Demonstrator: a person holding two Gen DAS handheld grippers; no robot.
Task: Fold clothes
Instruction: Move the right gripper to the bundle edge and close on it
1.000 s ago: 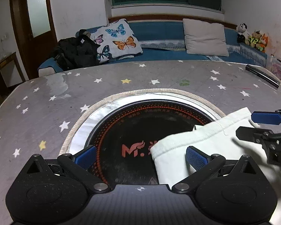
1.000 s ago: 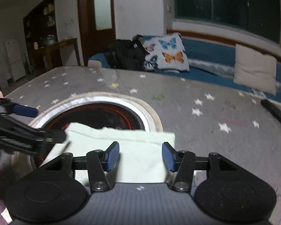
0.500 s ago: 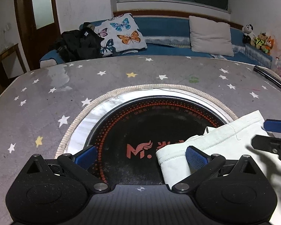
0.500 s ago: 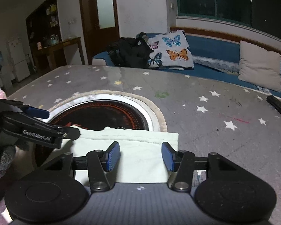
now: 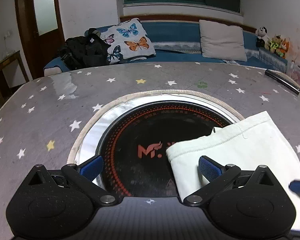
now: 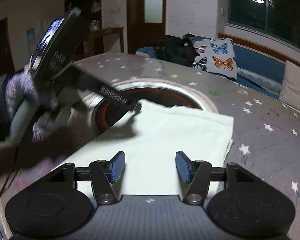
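Left wrist view: the left gripper has its fingers spread wide with nothing between them.
Cloth from the left: the pale cloth lies flat on the table, its hemmed corner just ahead of the right-hand finger and running out past it; part rests on the round black plate set in the table.
Right wrist view: the right gripper hovers with fingers apart, holding nothing; the cloth spreads directly ahead of and under both.
Other tool: seen from the right wrist, the left gripper's tip is at the cloth's far left edge, blurred; contact cannot be told.
Fold state: a neat rectangle with straight edges and a second layer showing at the right edge, so it looks folded at least once.
Left to do: unclear; this fits a finished fold just let go, or a pause before another fold.
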